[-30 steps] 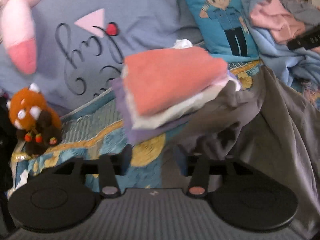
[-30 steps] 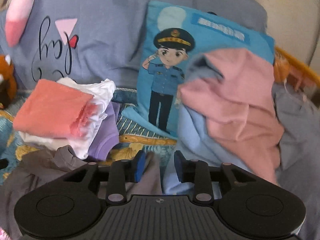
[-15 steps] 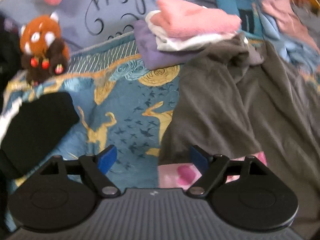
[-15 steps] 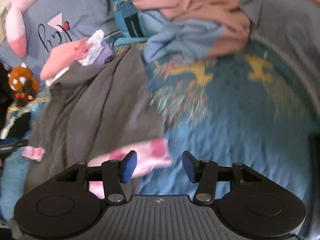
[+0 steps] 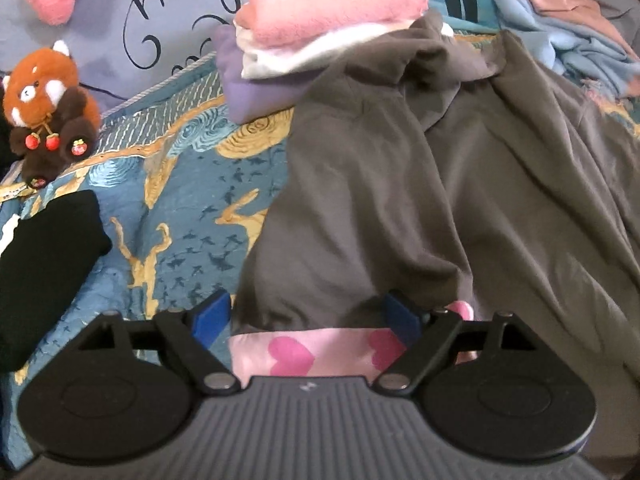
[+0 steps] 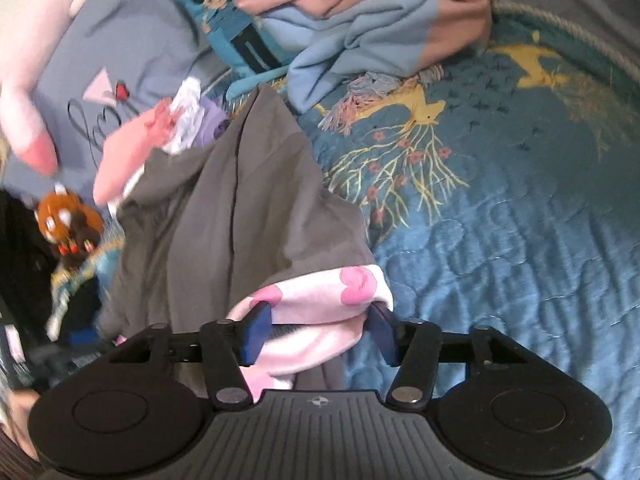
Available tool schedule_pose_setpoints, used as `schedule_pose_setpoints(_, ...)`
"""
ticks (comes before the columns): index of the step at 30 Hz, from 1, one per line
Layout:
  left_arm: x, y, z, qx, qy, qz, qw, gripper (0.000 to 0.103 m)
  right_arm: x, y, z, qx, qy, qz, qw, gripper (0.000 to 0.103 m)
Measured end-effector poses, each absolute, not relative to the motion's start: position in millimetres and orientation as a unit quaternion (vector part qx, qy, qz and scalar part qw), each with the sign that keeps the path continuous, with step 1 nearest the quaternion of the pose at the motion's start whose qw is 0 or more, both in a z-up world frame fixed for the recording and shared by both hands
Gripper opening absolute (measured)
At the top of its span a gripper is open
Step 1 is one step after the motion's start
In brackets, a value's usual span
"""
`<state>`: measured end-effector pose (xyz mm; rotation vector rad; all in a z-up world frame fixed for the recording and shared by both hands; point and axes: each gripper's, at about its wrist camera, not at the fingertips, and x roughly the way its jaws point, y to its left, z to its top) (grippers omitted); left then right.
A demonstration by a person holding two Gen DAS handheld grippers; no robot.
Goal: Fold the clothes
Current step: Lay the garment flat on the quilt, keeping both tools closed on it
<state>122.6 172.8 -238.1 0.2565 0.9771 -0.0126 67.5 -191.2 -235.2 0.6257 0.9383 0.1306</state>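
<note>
A grey garment (image 5: 400,184) with a pink heart-print hem (image 5: 312,350) lies spread on the blue patterned bedspread (image 5: 180,208). My left gripper (image 5: 306,316) is open, its blue pads either side of the hem's left corner. My right gripper (image 6: 318,330) is open around the hem's other end (image 6: 320,296), where the pink lining is bunched between the pads. The garment (image 6: 224,208) runs away from me toward a stack of folded clothes (image 5: 320,28), pink on top, then white, then purple.
A red panda plush (image 5: 48,108) sits at the left by a lavender pillow (image 5: 168,8). A black cloth (image 5: 44,264) lies at the left edge. A heap of unfolded pink and light blue clothes (image 6: 360,20) lies near a cartoon police pillow (image 6: 228,28).
Both grippers have dropped from near the pillows down to the grey garment's pink hem and opened wider. The hem now lies between each pair of pads.
</note>
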Motion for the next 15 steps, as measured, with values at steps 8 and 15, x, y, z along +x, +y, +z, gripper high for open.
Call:
schedule_pose_setpoints(8, 135, 196, -231, -0.011, 0.488, 0.012, 0.872, 0.014, 62, -196, -204, 0.224, 0.4, 0.035, 0.888, 0.005)
schedule_pose_setpoints(15, 129, 209, -207, -0.005, 0.448, 0.056, 0.892, 0.011, 60, -240, -168, 0.16, 0.361, -0.043, 0.918, 0.005)
